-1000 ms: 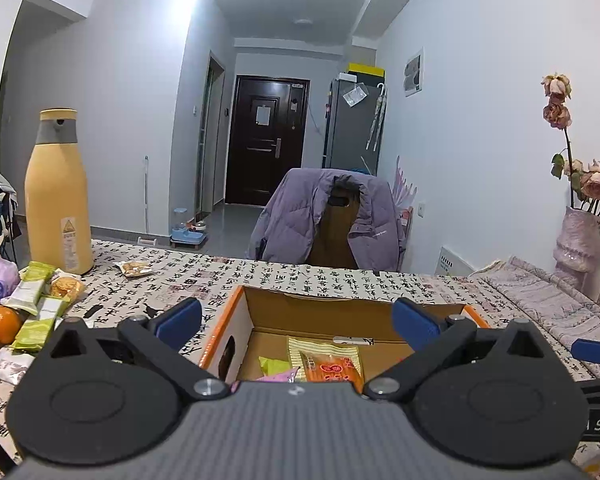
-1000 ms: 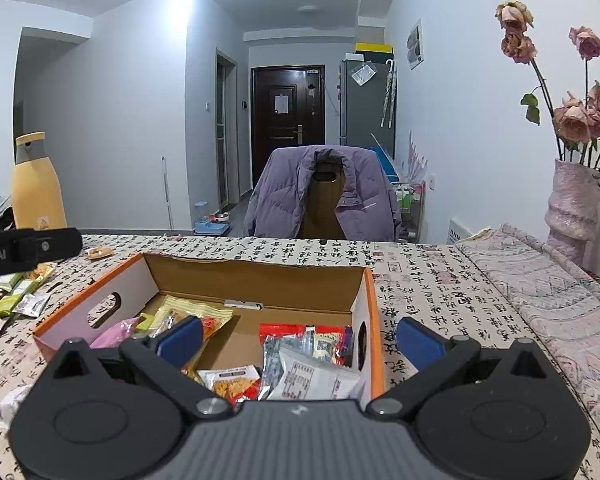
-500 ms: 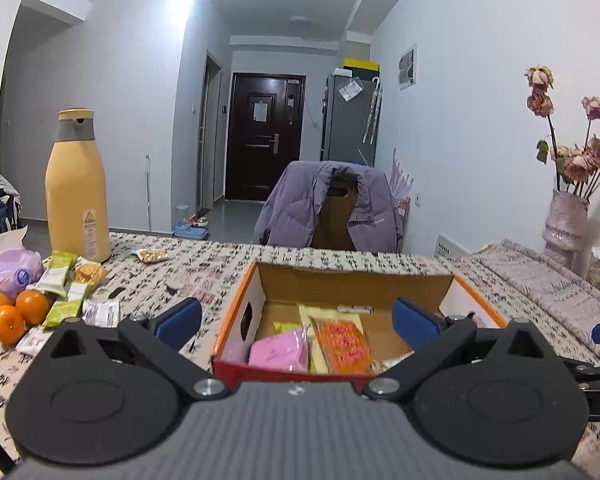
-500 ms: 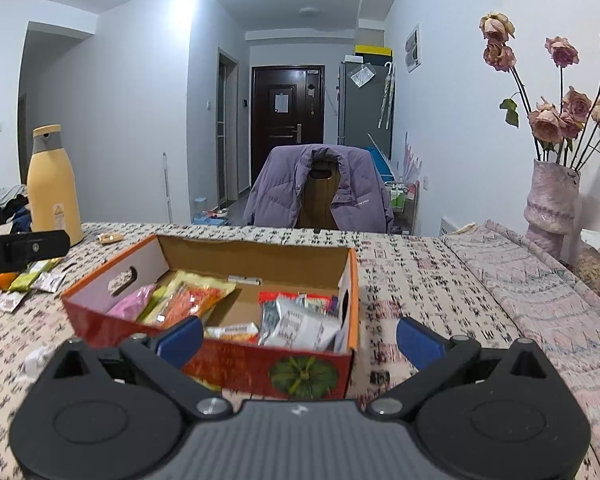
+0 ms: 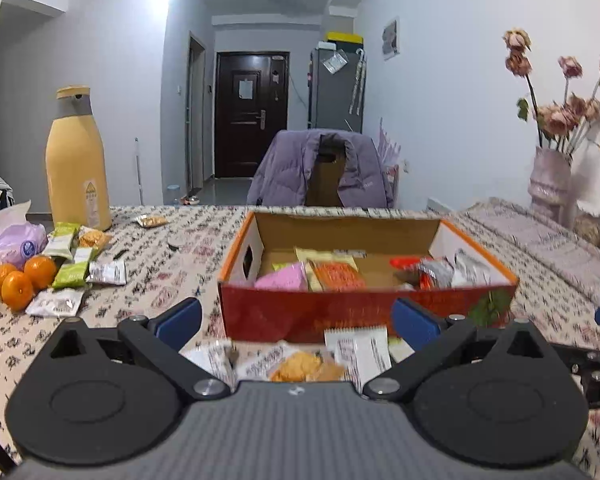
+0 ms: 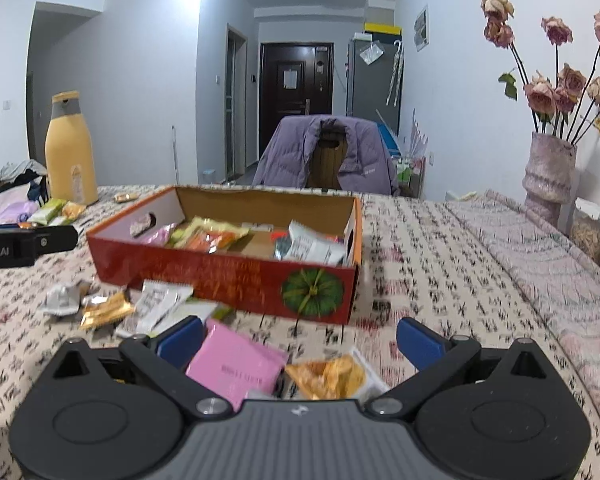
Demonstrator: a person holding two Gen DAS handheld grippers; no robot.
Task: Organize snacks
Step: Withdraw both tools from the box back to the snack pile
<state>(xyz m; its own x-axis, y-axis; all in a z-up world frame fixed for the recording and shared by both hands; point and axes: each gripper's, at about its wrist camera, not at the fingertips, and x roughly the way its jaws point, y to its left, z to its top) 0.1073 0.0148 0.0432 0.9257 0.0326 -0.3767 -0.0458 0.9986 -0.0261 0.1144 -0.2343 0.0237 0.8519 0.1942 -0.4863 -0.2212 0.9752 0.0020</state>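
An open red and orange cardboard box point(image 5: 364, 312) holds several snack packets and stands on the patterned table; it also shows in the right wrist view point(image 6: 228, 272). My left gripper point(image 5: 296, 324) is open and empty in front of the box, above a cracker packet point(image 5: 300, 366) and a white packet point(image 5: 360, 350). My right gripper point(image 6: 300, 338) is open and empty, above a pink packet point(image 6: 236, 364) and an orange snack packet point(image 6: 328, 376). More loose packets point(image 6: 108, 308) lie left of these. The left gripper's side point(image 6: 20, 244) shows at the left edge.
A tall yellow bottle point(image 5: 78, 160) stands at the back left, with green packets point(image 5: 70, 256), oranges point(image 5: 20, 278) and a purple tissue pack point(image 5: 12, 240) in front of it. A vase of dried roses point(image 6: 548, 172) stands at the right. A chair with a purple jacket point(image 5: 320, 172) is behind the table.
Both grippers have pulled back from over the box towards the near side of the table. Loose packets in front of the box have come into view. Both stay open.
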